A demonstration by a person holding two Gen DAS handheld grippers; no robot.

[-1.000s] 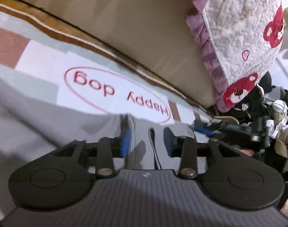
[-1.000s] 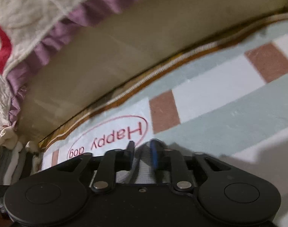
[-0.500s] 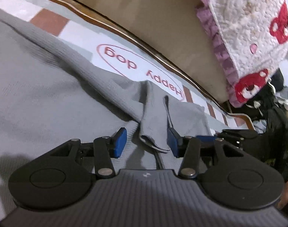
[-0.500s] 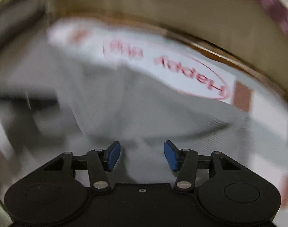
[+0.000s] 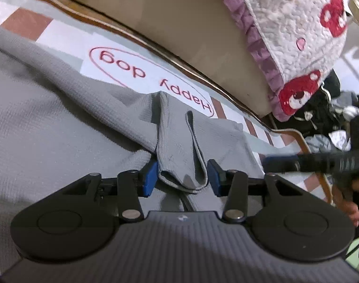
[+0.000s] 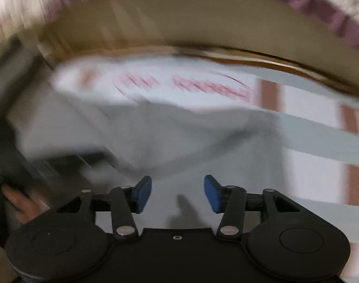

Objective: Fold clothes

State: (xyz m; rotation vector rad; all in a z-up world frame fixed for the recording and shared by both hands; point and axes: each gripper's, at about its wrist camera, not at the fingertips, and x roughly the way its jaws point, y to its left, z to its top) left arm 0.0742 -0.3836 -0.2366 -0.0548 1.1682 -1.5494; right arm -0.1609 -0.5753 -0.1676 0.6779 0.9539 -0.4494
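A grey knit garment [image 5: 49, 127] lies spread on a patterned mat [image 5: 141, 75] printed "Happy dog". Its folded sleeve end [image 5: 179, 155] sits between the blue pads of my left gripper [image 5: 182, 176], whose jaws are closing; the left pad touches the fold and the right pad stands just off it. In the blurred right wrist view, my right gripper [image 6: 177, 193] hovers over the grey garment [image 6: 179, 136], jaws opening, nothing between them. It also shows as a dark blur, the right gripper [image 5: 285, 159], at the right of the left wrist view.
A beige cushion wall [image 5: 179, 23] borders the mat at the back. A white quilted cover with purple frill [image 5: 295, 23] hangs over it. Dark clothes are piled [image 5: 332, 118] at the far right. A hand [image 6: 16, 202] shows at the left edge.
The left gripper has come up to the sleeve end, which now lies between its jaws. The right gripper let go of the grey cloth, opened, and swung round above it.
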